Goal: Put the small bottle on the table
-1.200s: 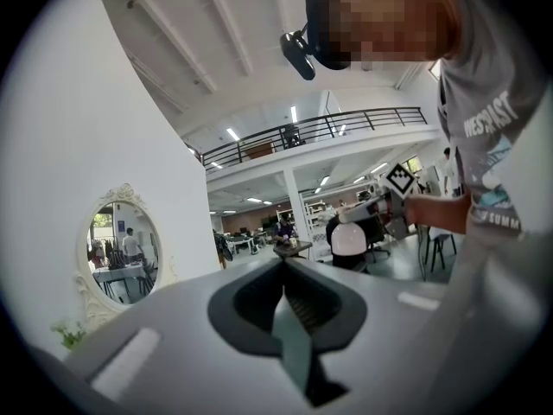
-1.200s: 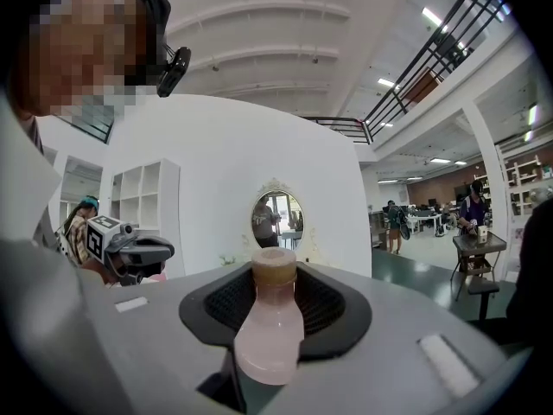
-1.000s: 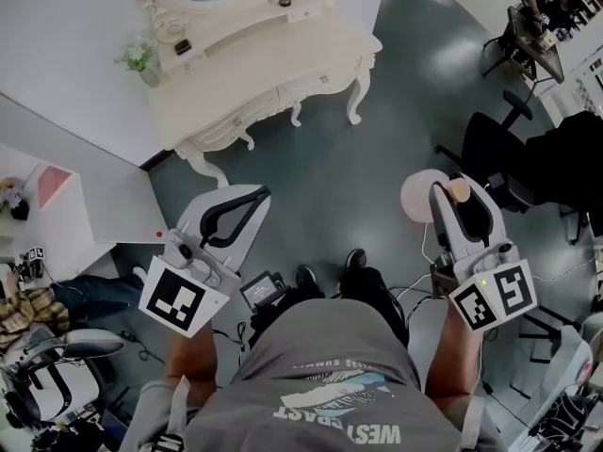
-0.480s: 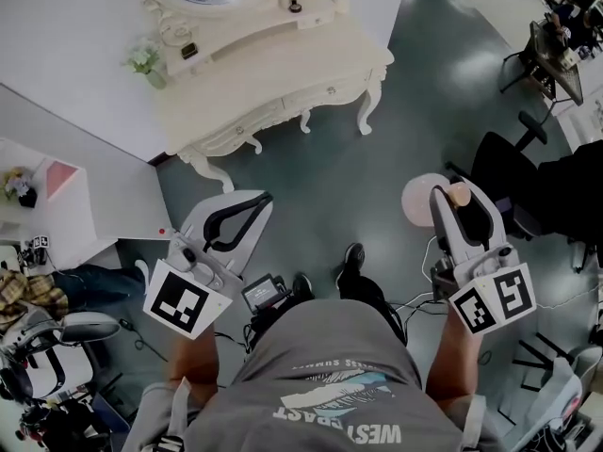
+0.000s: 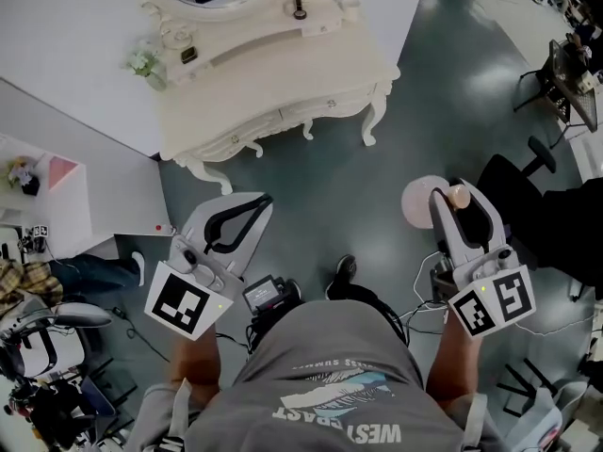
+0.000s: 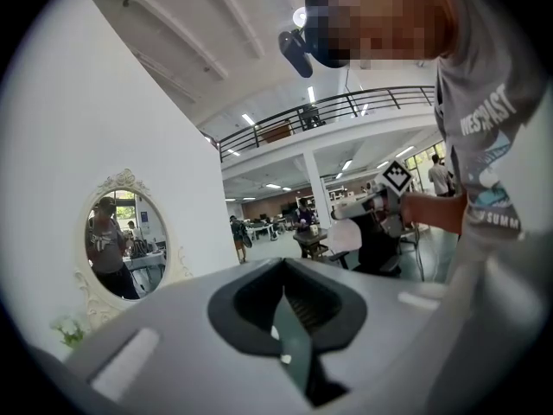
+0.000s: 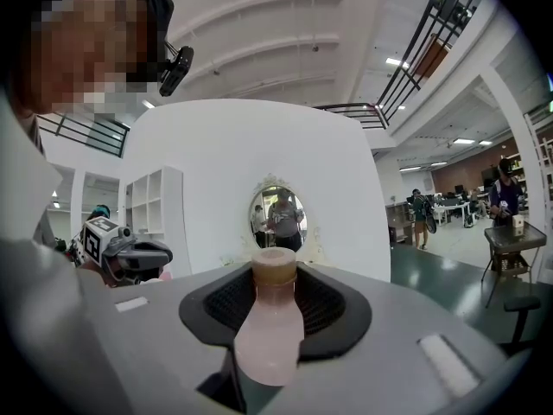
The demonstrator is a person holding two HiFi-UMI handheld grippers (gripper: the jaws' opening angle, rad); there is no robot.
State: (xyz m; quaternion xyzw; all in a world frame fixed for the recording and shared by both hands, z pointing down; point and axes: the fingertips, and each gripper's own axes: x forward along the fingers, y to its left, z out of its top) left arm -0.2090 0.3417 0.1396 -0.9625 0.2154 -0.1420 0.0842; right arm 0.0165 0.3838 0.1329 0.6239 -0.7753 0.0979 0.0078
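A small pale pink bottle with a tan cap is clamped between the jaws of my right gripper, cap pointing forward. The right gripper is shut on its body and is held over the grey floor. My left gripper is at the left, jaws shut with nothing between them. The white ornate dressing table stands ahead of both grippers, against the white wall. Its oval mirror shows in the right gripper view and the left gripper view.
On the dressing table are a small plant and a dark little item. Black office chairs stand at the right, a white shelf unit at the left. A pale pink round shape lies beside the right jaws; I cannot tell what it is.
The dressing table has slid right and lower in the head view and the chairs have shifted right. Both grippers keep their pose, the bottle still in the right one.
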